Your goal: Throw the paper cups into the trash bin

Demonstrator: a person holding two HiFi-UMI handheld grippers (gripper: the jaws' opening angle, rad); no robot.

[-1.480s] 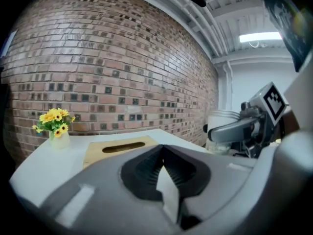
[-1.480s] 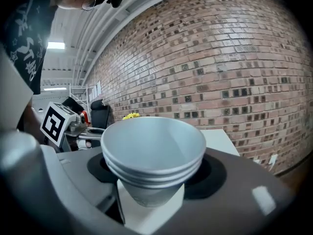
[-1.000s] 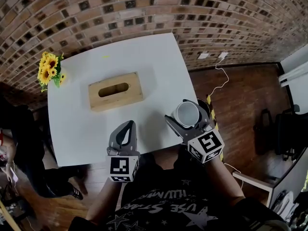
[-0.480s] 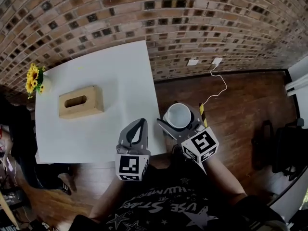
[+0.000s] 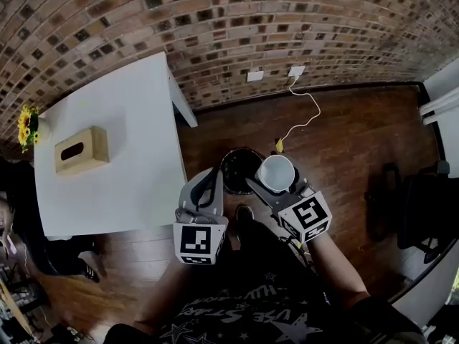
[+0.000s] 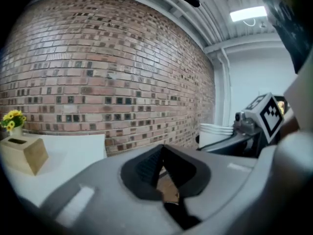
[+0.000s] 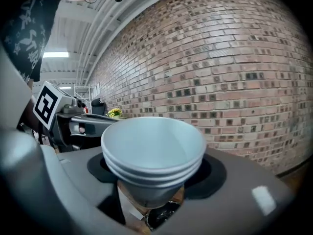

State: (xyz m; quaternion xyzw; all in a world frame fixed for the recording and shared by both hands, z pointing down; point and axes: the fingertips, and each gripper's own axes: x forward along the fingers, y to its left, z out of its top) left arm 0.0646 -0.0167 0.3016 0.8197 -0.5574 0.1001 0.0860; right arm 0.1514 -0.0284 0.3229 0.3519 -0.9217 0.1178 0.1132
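Where the head view gives only one white mouth, the right gripper view shows the paper cups (image 7: 154, 151) as a nested stack of three rims, pinched at the sides by the right gripper (image 5: 277, 185), whose jaws stand wide around it. Only the head view shows the trash bin (image 5: 240, 167) — dark, round, on the wooden floor (image 5: 344, 142). Its rim is partly covered by the cups and by the left gripper (image 5: 209, 176), whose jaws are pressed together on nothing. The table (image 5: 122, 142), tissue box (image 5: 81, 150) and sunflowers (image 5: 29, 125) lie well apart at left. The stack stands roughly upright — mouth up, long axis vertical.
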